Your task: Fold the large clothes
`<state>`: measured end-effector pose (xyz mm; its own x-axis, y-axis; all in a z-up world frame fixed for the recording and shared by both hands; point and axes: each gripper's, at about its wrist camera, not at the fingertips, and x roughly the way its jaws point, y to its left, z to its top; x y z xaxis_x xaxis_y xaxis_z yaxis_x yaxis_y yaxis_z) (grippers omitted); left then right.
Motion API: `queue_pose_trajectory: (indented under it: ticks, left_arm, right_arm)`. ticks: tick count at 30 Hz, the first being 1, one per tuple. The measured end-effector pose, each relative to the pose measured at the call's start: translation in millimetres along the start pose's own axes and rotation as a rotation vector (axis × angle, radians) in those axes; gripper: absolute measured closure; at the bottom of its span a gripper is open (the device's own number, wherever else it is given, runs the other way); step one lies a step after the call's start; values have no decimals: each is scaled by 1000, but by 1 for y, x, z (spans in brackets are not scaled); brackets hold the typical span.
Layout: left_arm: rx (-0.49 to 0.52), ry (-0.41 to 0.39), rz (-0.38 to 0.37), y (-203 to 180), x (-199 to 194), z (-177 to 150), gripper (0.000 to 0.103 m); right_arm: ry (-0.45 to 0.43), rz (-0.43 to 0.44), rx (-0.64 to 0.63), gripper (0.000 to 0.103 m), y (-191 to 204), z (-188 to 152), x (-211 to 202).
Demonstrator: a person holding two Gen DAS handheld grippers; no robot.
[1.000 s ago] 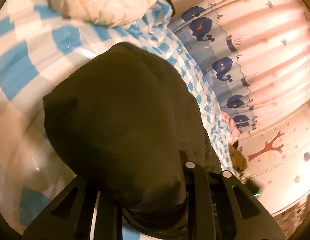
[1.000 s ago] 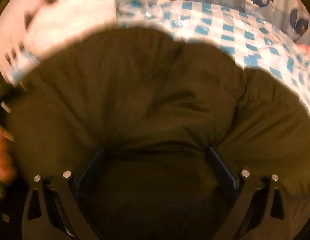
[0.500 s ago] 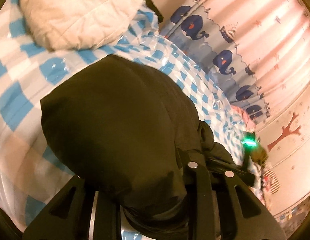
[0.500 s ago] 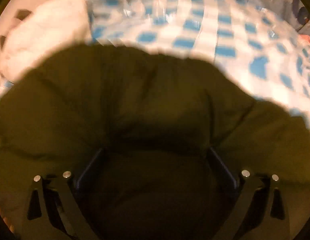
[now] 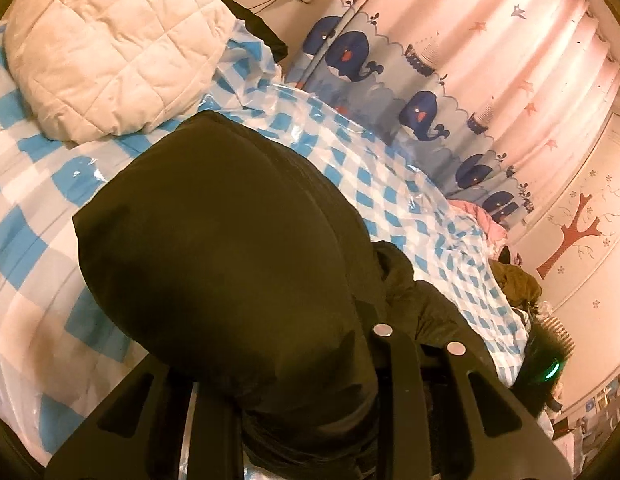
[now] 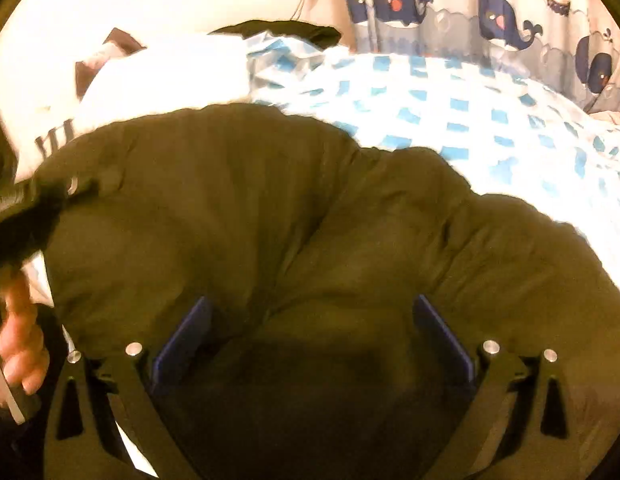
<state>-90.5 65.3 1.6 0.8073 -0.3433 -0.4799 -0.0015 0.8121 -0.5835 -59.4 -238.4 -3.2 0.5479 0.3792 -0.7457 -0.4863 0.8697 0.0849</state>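
Observation:
A bulky dark olive padded jacket [image 5: 229, 240] hangs bunched over the blue-and-white checked bed cover [image 5: 37, 208]. My left gripper [image 5: 285, 360] has a thick wad of it between its fingers, and the jaws are closing on that wad. In the right wrist view the jacket [image 6: 269, 200] fills the lower frame. My right gripper [image 6: 310, 320] stands wide, its blue pads [image 6: 181, 332] pressed against a fat fold on both sides. A person's hand [image 6: 17, 340] shows at the left edge. The jacket hides both grippers' fingertips.
A white quilted duvet [image 5: 109, 48] lies at the head of the bed. A whale-print curtain [image 5: 430, 80] hangs along the far side. Pink cloth [image 5: 486, 220] and a heap of clothes [image 5: 514, 280] sit at the bed's far end.
The left gripper has risen and rolled with the jacket, so more of the bed and curtain shows. The right view swung down, then back up; its hold on the fold is unchanged.

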Motion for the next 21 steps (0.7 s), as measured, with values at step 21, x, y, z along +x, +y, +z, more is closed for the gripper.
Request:
queue_pose_trajectory:
  ticks: [21]
  left_arm:
    - [652,-1,-79,-205,2,-53,84]
  right_arm:
    - [14,737,723,6,-127,-35,-38]
